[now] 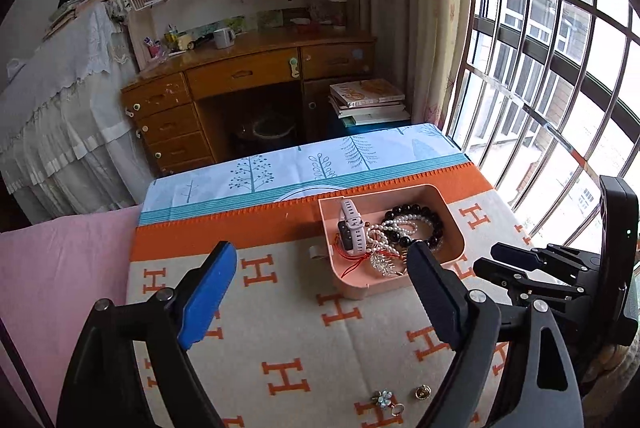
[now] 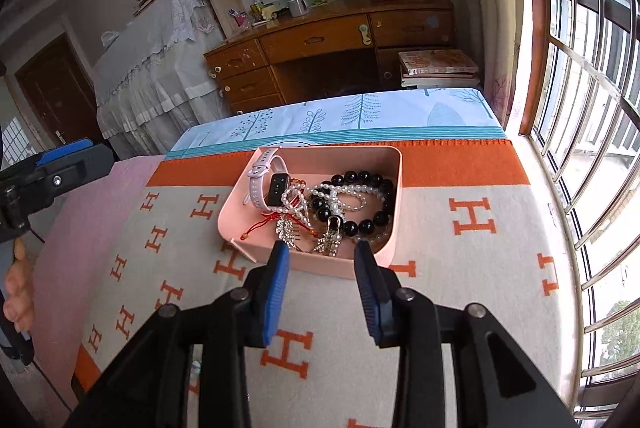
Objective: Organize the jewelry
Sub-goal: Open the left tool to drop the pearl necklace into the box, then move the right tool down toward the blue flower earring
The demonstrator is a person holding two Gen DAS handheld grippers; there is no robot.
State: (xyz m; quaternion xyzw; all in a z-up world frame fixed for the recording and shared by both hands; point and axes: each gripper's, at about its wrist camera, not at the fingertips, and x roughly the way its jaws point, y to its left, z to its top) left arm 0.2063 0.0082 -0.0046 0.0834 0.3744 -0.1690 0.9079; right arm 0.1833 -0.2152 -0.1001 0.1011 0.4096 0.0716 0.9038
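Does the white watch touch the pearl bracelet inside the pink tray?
Touching. In the right wrist view the watch lies in the pink tray with the pearl bracelet directly against its dark face.

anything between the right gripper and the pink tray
No. In the right wrist view, the open right gripper sits right at the pink tray's near rim, with only bare H-patterned blanket below.

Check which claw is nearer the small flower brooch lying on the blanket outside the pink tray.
Left. The flower brooch lies just below the open left claw. The right claw sits at the pink tray rim, its view showing no brooch.
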